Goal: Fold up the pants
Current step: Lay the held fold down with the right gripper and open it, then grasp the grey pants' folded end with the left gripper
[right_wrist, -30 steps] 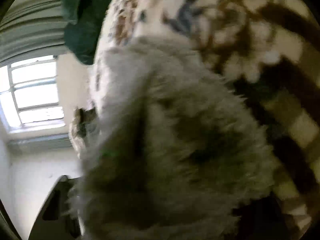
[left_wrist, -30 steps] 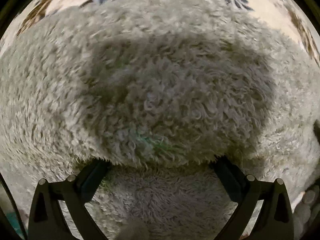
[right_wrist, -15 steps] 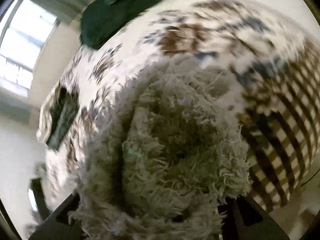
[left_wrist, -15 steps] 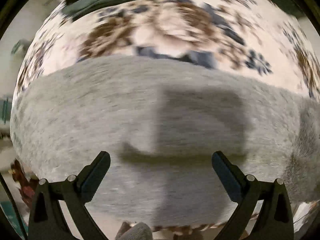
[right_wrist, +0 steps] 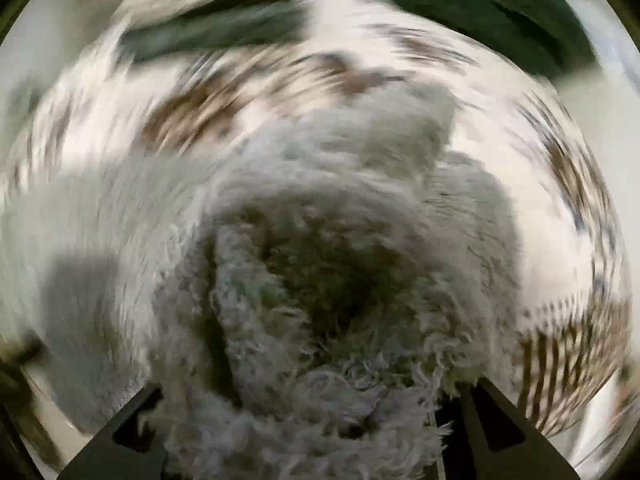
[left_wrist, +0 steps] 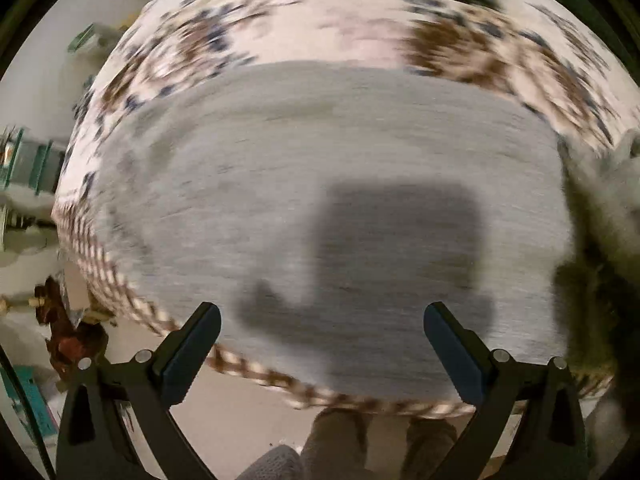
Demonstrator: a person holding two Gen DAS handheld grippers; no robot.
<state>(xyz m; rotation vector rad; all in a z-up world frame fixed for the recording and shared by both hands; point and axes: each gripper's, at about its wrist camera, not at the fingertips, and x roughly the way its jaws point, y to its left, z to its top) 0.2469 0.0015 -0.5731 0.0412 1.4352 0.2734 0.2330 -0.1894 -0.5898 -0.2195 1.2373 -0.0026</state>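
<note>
both my views smear with motion blur and bend hard at the fisheye rims. light from behind me throws a blocky dark shadow (left_wrist: 400,264) across the grey pants (left_wrist: 320,152); nearest fleece (right_wrist: 320,400) stays sharpest.

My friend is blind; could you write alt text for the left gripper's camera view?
Grey fleecy pants lie spread flat on a floral bedspread. The left gripper hangs above their near edge, fingers wide apart and holding nothing, its shadow on the fabric.
</note>
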